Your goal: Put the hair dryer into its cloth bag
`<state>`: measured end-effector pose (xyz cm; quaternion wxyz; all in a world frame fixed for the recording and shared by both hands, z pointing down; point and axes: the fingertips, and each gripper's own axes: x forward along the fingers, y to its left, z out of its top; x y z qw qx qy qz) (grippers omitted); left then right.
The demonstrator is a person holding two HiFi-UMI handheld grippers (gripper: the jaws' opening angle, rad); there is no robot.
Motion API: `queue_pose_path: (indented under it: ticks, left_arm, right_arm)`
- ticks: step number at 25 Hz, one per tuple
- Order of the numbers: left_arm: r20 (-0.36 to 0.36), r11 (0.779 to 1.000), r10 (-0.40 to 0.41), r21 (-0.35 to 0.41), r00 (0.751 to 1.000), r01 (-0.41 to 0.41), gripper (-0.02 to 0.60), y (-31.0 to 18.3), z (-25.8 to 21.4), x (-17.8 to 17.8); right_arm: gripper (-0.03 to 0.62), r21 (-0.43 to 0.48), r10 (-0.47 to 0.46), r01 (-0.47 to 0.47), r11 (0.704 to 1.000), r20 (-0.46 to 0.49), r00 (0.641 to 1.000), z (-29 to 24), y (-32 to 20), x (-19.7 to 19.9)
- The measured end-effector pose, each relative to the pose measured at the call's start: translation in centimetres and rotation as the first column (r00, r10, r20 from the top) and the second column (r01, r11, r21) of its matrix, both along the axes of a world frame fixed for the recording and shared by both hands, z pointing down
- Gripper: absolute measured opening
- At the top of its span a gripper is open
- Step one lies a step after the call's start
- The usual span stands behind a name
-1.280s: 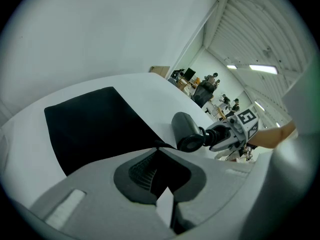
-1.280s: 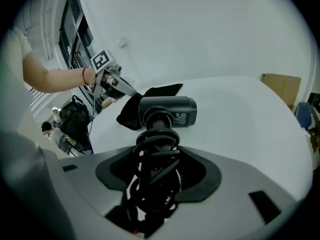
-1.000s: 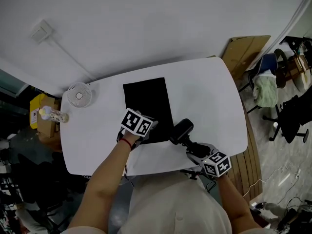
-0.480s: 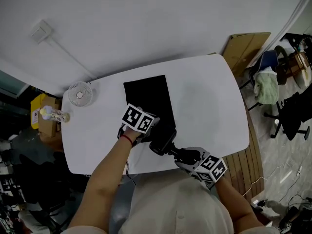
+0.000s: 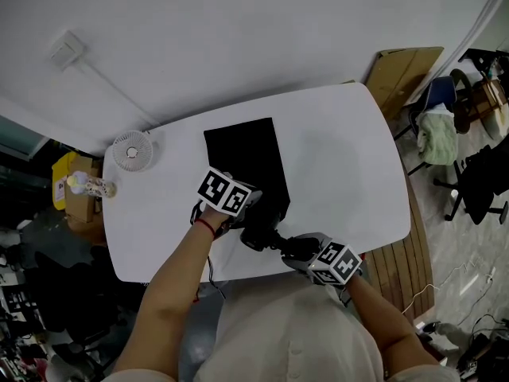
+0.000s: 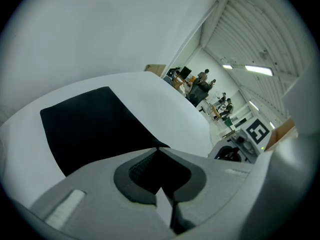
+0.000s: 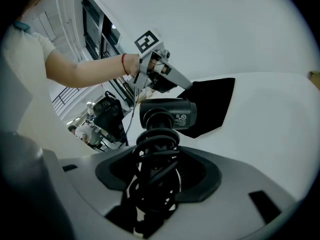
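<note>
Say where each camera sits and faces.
Head view: on the person's head, facing steeply down at the table; forearms, left tool, right tool show.
Left gripper view: on the left tool, along jaws pinching the black cloth bag.
Right gripper view: on the right tool, toward its hair dryer; left forearm shows.
Shared: both gripper views show the bag.

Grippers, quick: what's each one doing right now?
Left gripper: closed, pinching the cloth bag by its edge.
Right gripper: closed on the hair dryer, at its cord-wrapped handle.
</note>
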<state>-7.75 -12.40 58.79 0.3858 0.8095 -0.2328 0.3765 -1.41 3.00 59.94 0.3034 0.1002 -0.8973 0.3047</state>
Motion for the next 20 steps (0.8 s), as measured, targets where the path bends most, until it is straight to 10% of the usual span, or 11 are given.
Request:
queue_pose_path:
  ticks: [20]
  left_arm:
    - [-0.069, 1.0, 0.013, 0.002, 0.998, -0.013, 0.017, -0.2, -1.2, 2.5]
  right_arm:
    - [0.236, 0.106, 0.154, -0.137, 0.985, -0.183, 0.971, 2.2, -5.7, 3.7]
